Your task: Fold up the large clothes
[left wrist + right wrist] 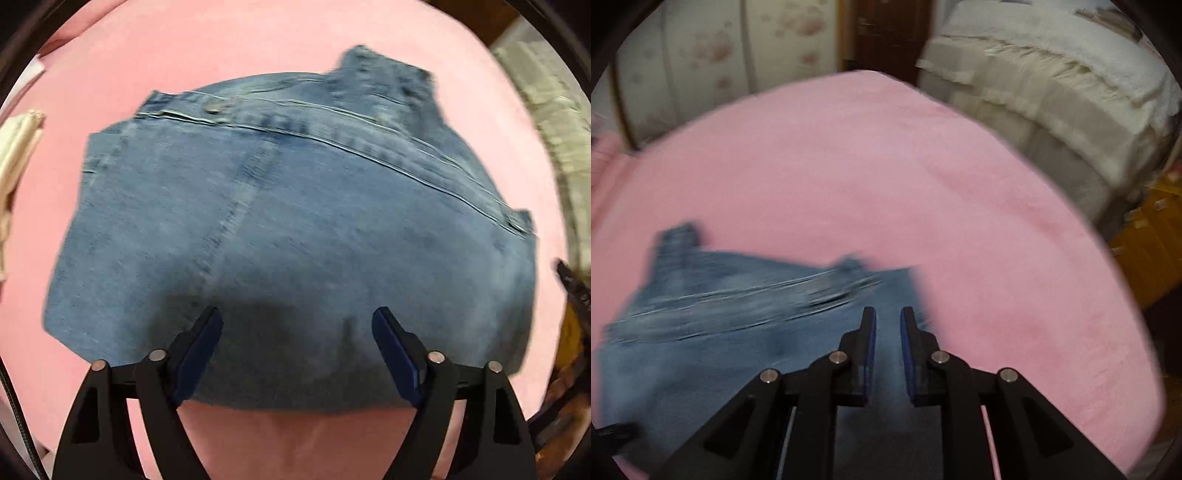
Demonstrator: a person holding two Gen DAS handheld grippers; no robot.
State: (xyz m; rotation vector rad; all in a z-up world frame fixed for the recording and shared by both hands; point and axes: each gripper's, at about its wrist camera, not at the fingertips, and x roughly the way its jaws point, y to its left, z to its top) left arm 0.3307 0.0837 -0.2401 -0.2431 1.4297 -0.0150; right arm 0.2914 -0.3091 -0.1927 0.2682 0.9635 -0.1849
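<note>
I see the folded jeans (280,236) lying on the pink bed (229,48), a cream cloth (18,155) near its left edge. My left tongs (297,321) hang spread above the denim; my right tongs (887,314) stand slightly parted, gripping nothing. No readable writing.
</note>
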